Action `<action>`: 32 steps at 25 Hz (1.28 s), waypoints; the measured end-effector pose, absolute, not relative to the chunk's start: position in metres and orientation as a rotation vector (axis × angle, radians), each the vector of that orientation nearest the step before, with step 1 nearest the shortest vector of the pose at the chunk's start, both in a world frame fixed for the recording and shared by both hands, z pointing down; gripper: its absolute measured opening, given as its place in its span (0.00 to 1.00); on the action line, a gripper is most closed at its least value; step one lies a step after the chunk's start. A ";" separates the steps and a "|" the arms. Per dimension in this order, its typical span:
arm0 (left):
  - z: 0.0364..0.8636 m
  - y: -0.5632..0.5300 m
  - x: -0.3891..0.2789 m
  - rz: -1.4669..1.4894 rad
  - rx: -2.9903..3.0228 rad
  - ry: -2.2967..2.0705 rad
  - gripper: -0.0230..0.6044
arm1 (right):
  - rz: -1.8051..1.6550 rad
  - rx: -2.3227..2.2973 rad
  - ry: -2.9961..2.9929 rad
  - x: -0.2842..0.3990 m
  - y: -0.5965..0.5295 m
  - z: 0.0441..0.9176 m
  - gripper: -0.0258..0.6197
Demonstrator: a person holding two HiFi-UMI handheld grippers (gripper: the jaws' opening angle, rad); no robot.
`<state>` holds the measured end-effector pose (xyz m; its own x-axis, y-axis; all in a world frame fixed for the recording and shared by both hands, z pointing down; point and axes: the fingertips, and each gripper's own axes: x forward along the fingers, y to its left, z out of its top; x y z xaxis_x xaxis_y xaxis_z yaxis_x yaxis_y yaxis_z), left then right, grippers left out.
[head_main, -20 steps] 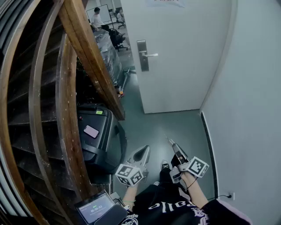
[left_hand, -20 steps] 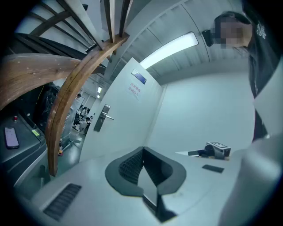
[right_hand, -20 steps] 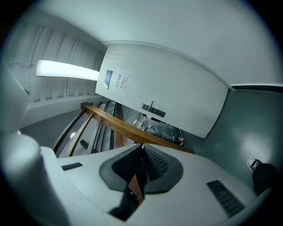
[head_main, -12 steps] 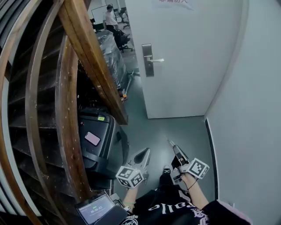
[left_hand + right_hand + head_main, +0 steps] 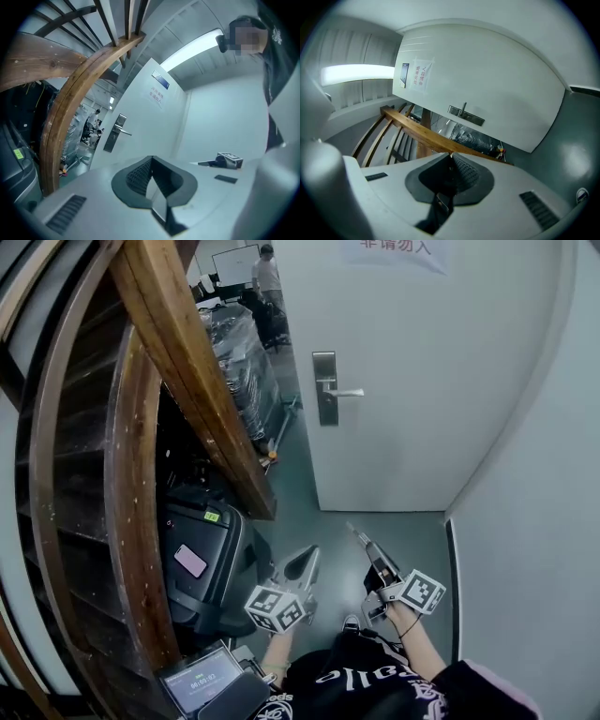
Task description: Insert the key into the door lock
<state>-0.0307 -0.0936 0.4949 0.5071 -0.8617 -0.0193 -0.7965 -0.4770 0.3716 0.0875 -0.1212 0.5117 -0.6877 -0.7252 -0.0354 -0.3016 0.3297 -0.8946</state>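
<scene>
Both closed, left tool point(image 5: 306, 561) empty and right tool point(image 5: 367, 547) pinching the key point(image 5: 353, 531), have neared the door lock point(image 5: 326, 401).

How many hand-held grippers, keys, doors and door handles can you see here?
Hand-held grippers: 2, the left hand-held gripper and the right hand-held gripper
Key: 1, the key poking out of the right one as a thin tip
Door: 1, the white door
Door handle: 1, the silver door handle
Total: 5

One door point(image 5: 422, 381), one handle point(image 5: 343, 392), one key point(image 5: 353, 532), two claws point(image 5: 307, 557) point(image 5: 368, 549).
</scene>
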 end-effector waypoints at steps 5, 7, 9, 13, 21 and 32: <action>0.494 -0.142 -0.022 -0.290 2.444 -1.389 0.04 | -1.322 -0.900 2.177 0.091 -0.184 0.513 0.09; 0.493 -0.152 -0.025 -0.288 2.440 -1.393 0.04 | -1.305 -0.894 2.198 0.087 -0.207 0.512 0.09; 0.492 -0.161 -0.031 -0.282 2.431 -1.408 0.04 | -1.295 -0.889 2.206 0.081 -0.227 0.510 0.09; 0.491 -0.185 -0.042 -0.274 2.418 -1.418 0.04 | -1.285 -0.902 2.154 0.074 -0.271 0.505 0.09; 0.488 -0.265 -0.068 -0.249 2.472 -1.331 0.04 | -1.287 -1.005 1.994 0.057 -0.361 0.512 0.09; 0.490 -0.365 -0.120 -0.179 2.539 -1.223 0.04 | -1.251 -1.143 1.749 0.009 -0.496 0.536 0.09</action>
<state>-0.1200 -0.3652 0.4903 0.6267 -0.7789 0.0241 -0.7393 -0.5844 0.3346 0.0086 -0.4957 0.5363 -0.3730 -0.9269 -0.0418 -0.2598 0.1477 -0.9543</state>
